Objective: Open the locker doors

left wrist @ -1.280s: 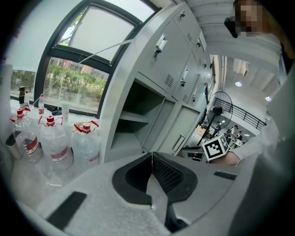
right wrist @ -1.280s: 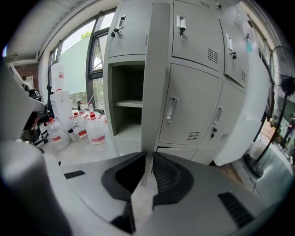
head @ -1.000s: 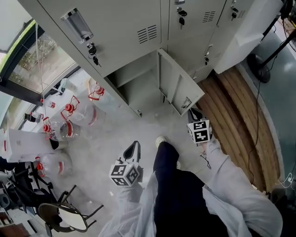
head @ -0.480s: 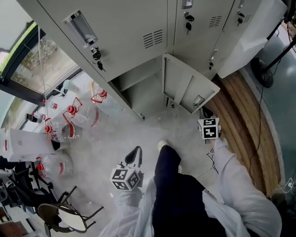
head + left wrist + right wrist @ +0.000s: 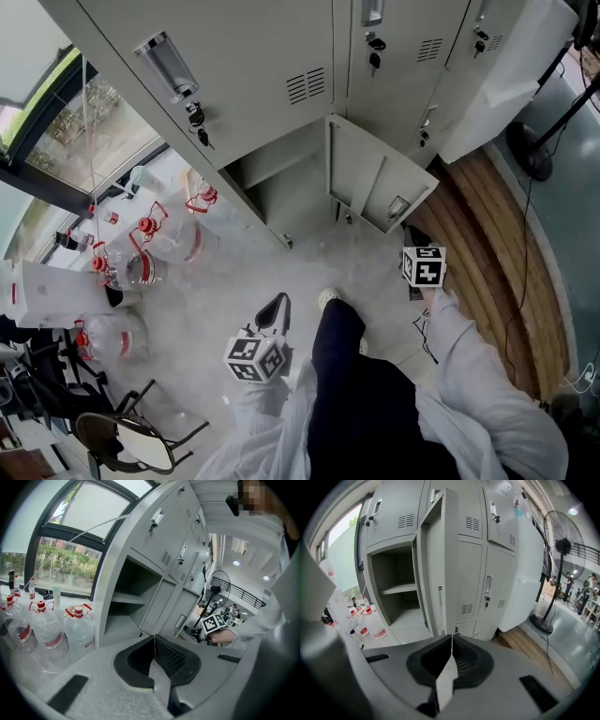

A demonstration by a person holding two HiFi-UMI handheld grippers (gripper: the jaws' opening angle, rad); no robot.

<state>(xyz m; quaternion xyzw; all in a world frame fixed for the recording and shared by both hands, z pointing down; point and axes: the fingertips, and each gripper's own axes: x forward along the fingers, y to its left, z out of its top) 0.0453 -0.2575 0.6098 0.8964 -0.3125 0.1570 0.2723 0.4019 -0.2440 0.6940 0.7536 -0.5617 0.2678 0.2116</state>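
A bank of grey lockers (image 5: 244,66) fills the top of the head view. One lower locker door (image 5: 375,178) stands swung out, and its compartment (image 5: 281,192) is bare. My right gripper (image 5: 412,234) is shut on nothing, just beside that door's free edge and handle (image 5: 398,208), apart from it. In the right gripper view the shut gripper (image 5: 451,637) points at the door's edge (image 5: 440,559) and the shelved compartment (image 5: 393,592). My left gripper (image 5: 279,300) hangs low over the floor, shut and holding nothing, and points toward the same open locker (image 5: 126,606).
Several red-capped water bottles (image 5: 141,262) stand on the floor left of the open locker. A wooden platform (image 5: 487,244) and a standing fan (image 5: 562,550) lie to the right. A white panel (image 5: 506,75) leans on the right lockers. A chair (image 5: 122,436) sits lower left.
The open door stands a little wider than before. My right gripper has shifted to the right along with the door's free edge. The left gripper has hardly moved.
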